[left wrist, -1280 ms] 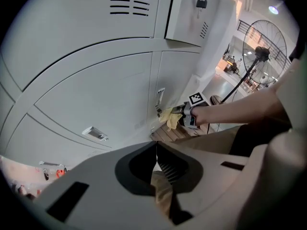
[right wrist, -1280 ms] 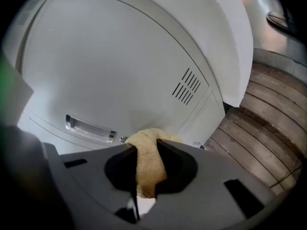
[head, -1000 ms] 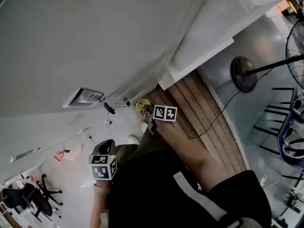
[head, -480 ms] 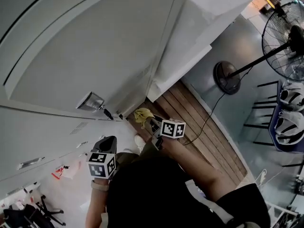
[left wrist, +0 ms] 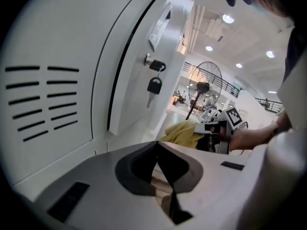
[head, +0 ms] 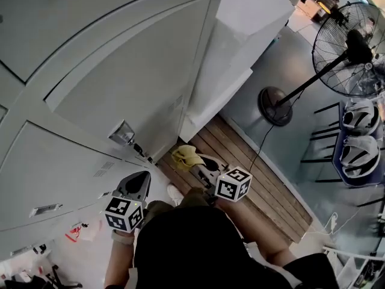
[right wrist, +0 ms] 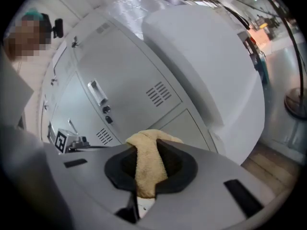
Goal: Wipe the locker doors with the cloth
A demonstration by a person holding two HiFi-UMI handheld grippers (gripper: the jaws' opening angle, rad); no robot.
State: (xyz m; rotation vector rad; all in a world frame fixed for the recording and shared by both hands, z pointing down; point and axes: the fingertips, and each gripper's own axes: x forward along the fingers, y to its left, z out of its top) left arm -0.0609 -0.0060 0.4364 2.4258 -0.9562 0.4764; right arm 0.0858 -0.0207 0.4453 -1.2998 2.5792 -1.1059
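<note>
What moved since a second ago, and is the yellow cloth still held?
The right claw slid down and to the right in the head view, away from the locker door, carrying the yellow cloth. The head turned too, so more of the fan shows. Nothing was grabbed or dropped. The left claw stays shut and empty.

1. The locker doors [head: 120, 71] fill the upper left of the head view.
2. The cloth [head: 187, 156] sits at frame centre, between the jaws of the right gripper [head: 197, 165], just beside the doors.
3. The left gripper [head: 138, 182] lies lower left of the cloth, apart from it, below the key [head: 139, 149].
4. The fan [head: 346, 47] stands at upper right, well apart from the lockers.
</note>
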